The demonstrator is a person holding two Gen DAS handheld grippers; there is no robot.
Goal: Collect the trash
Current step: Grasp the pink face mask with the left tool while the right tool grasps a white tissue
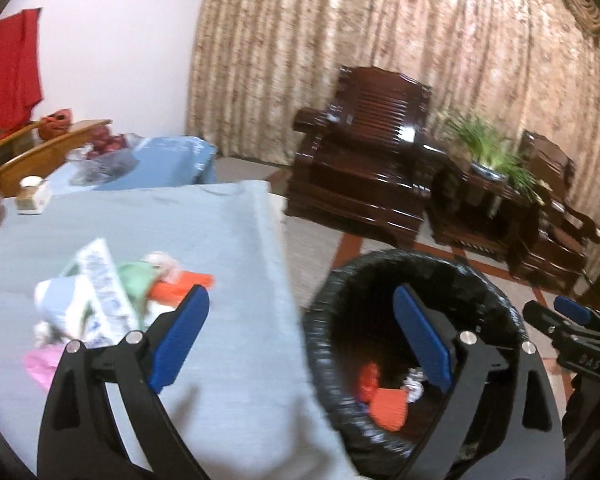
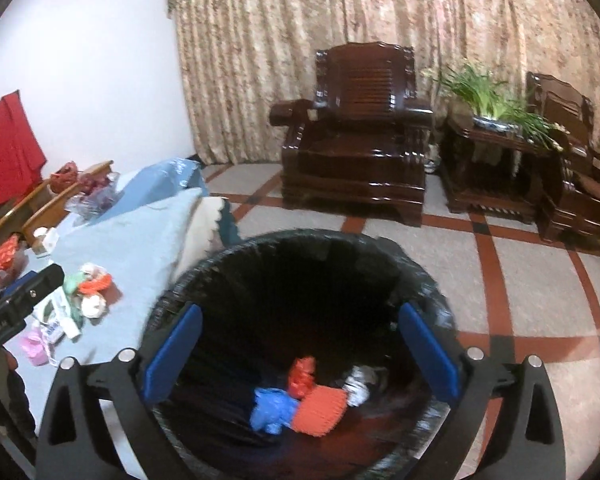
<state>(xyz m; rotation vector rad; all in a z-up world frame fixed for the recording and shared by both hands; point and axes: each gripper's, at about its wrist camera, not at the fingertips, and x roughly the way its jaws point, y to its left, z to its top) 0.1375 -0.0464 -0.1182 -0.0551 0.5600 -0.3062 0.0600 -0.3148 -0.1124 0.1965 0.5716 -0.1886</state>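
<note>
A black-lined trash bin (image 1: 324, 340) (image 2: 284, 248) stands on the floor beside the blue-clothed table (image 1: 204, 232) (image 2: 140, 232). Inside lie red, orange, blue and white wrappers (image 2: 300, 396). A pile of trash (image 1: 100, 292) (image 2: 76, 300), with a patterned box, green, orange and pink wrappers, lies on the table. My left gripper (image 1: 300, 340) is open and empty, spanning the table edge and the bin, just right of the pile. My right gripper (image 2: 300, 356) is open and empty over the bin's mouth; it also shows in the left wrist view (image 1: 572, 312).
Dark wooden armchairs (image 2: 356, 128) and a side table with a green plant (image 2: 496, 100) stand by the curtain. On the table's far side are a small jar (image 1: 30, 194), bags and a red packet (image 2: 4, 258). The floor is tiled with red lines.
</note>
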